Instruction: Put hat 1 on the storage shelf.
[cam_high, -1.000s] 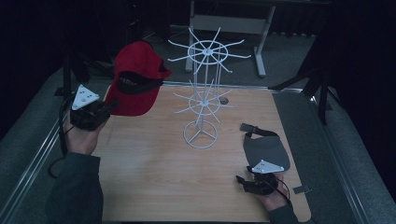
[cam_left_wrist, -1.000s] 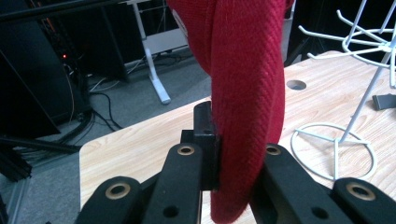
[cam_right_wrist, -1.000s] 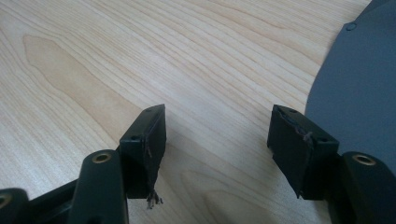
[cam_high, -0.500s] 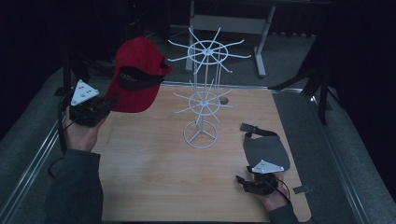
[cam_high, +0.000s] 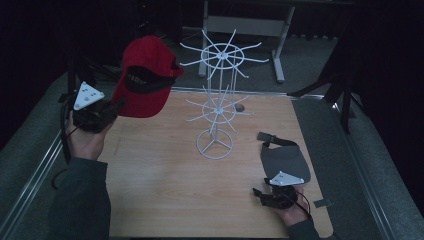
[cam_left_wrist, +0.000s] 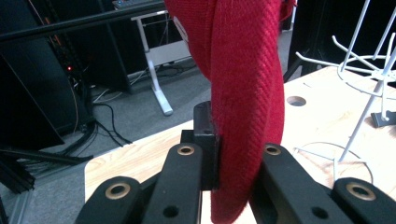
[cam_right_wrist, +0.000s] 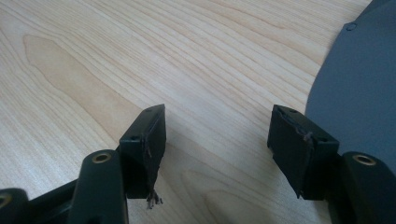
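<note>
L gripper (cam_high: 107, 111) held the red cap (cam_high: 145, 75) up in the air; R gripper (cam_high: 276, 194) sat idle on the surface.

L jaws were clamped tight on the red cap's fabric edge, w/ the cap rising above & ahead of them, inside facing the camera in the high view, clear of the wooden surface (cam_high: 165, 190). White wire rack (cam_high: 217, 100) stood just beyond the cap, off to the jaws' right, not touching it. R jaws stood wide w/ nothing btwn them, low over the bare wood. Grey cap (cam_high: 282, 160) lay flat just ahead & to the right of the R jaws, its edge beside the right jaw.
</note>
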